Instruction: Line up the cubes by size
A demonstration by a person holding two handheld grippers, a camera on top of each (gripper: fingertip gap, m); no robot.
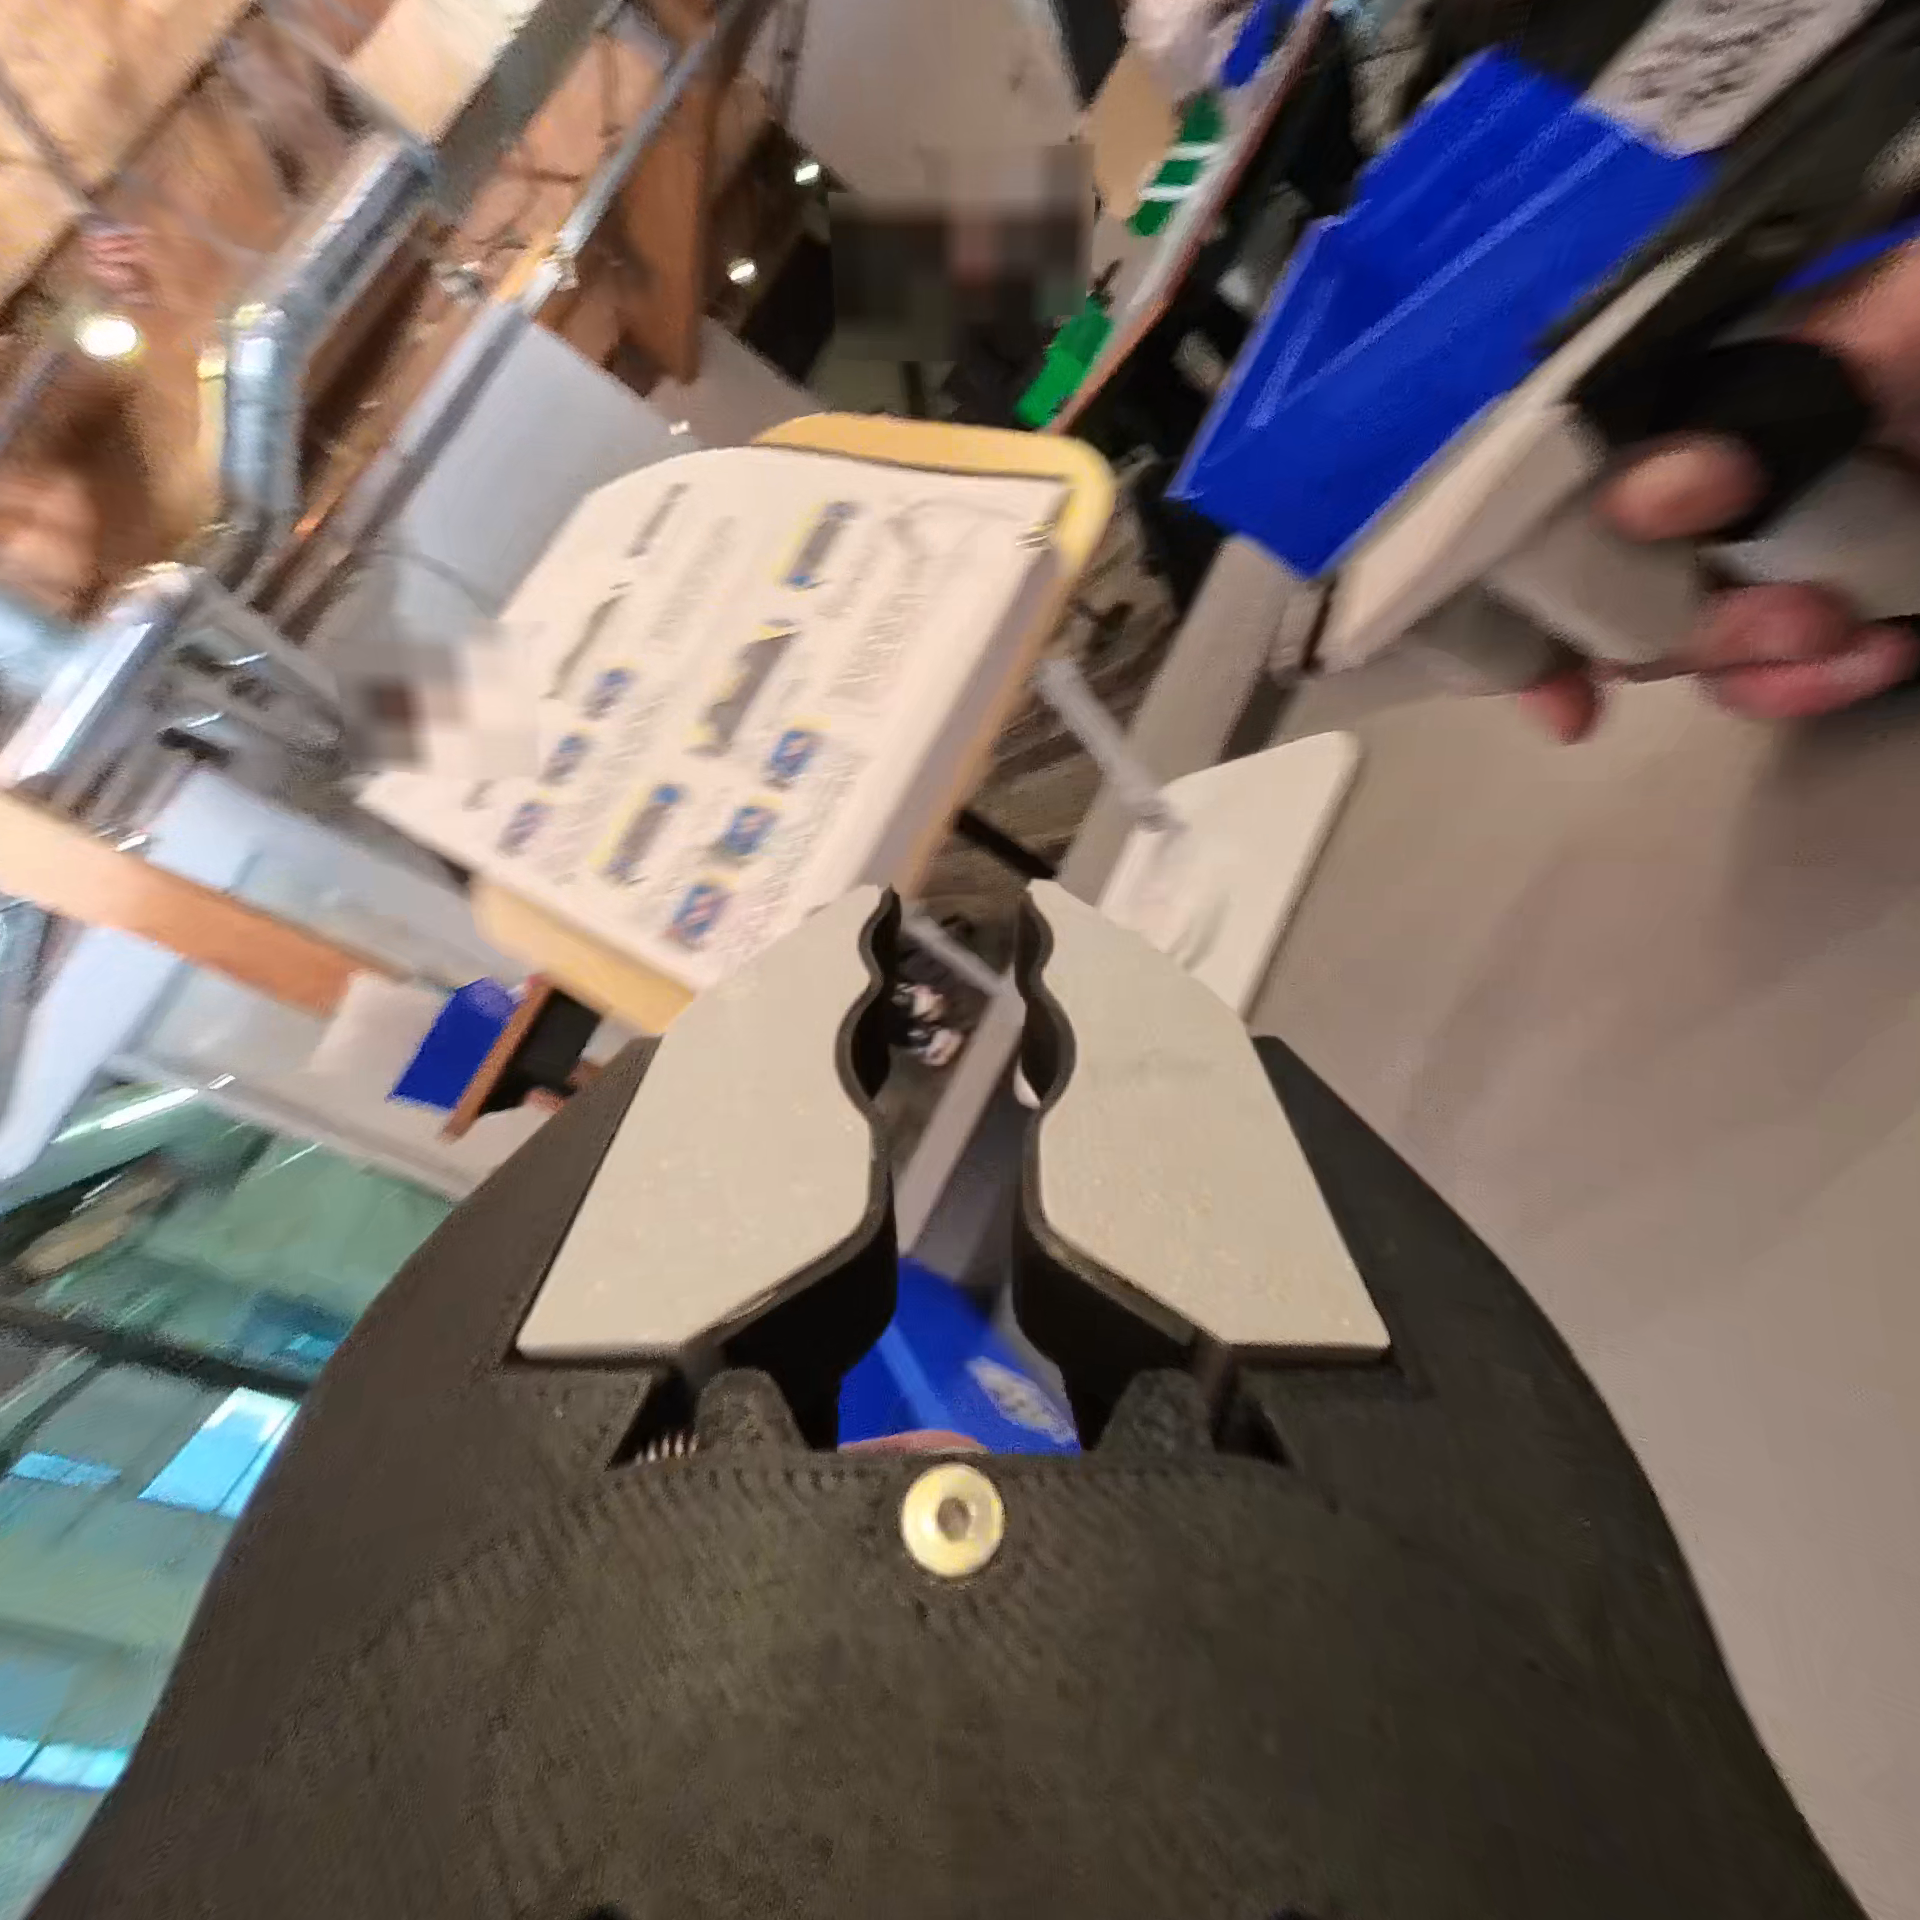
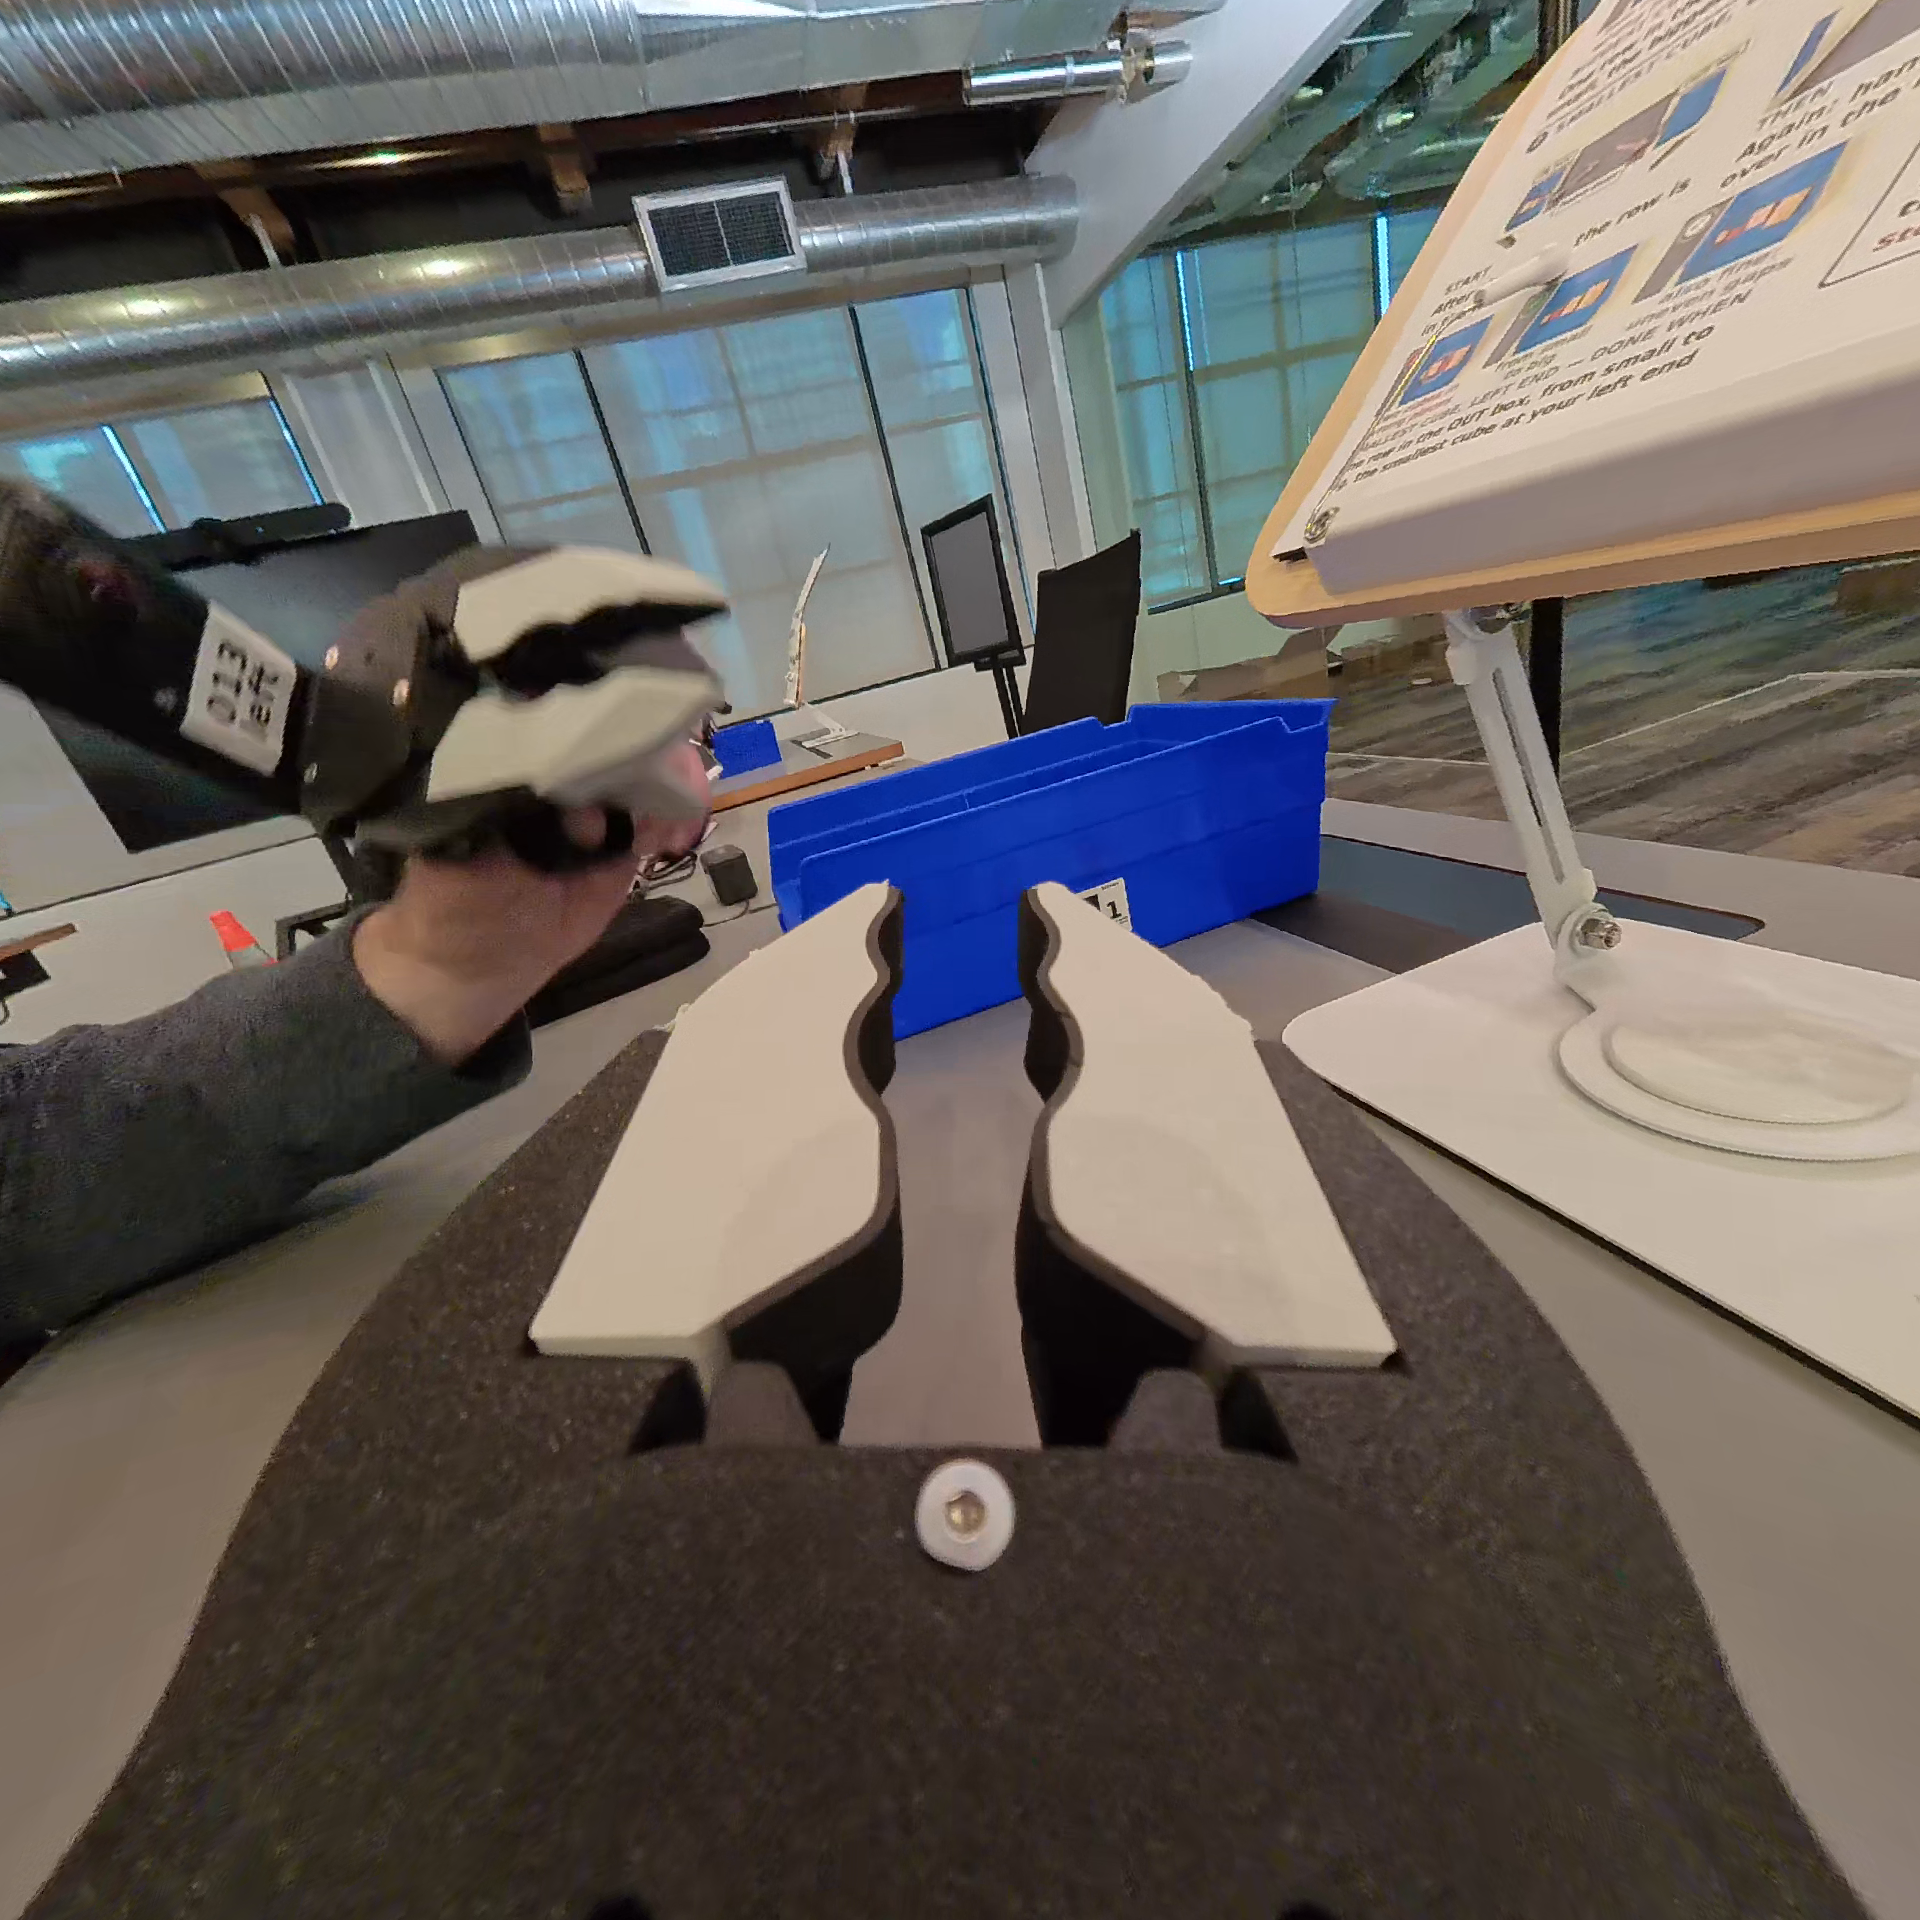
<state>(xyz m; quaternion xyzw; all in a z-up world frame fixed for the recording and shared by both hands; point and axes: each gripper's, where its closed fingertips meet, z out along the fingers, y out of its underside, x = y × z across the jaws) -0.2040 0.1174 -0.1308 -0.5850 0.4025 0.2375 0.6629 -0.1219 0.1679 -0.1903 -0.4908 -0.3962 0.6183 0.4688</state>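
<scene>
Your left gripper (image 2: 665,665) is raised off to the left, jaws parted on nothing, so bring it down level before you reach. Ahead of your right gripper (image 2: 961,914), whose jaws also stand apart and bare, sits the blue bin (image 2: 1049,821) on the grey surface (image 2: 1195,966), with the instruction board (image 2: 1621,343) on its stand further right. No cubes show, so look into the bin first.

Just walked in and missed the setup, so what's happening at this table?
A person holds a two-finger gripper in each hand, both open with nothing held. The right gripper points at a blue bin on the grey table; the left gripper is raised in the air. An instruction sheet on a stand sits alongside. No cubes are visible.
</scene>
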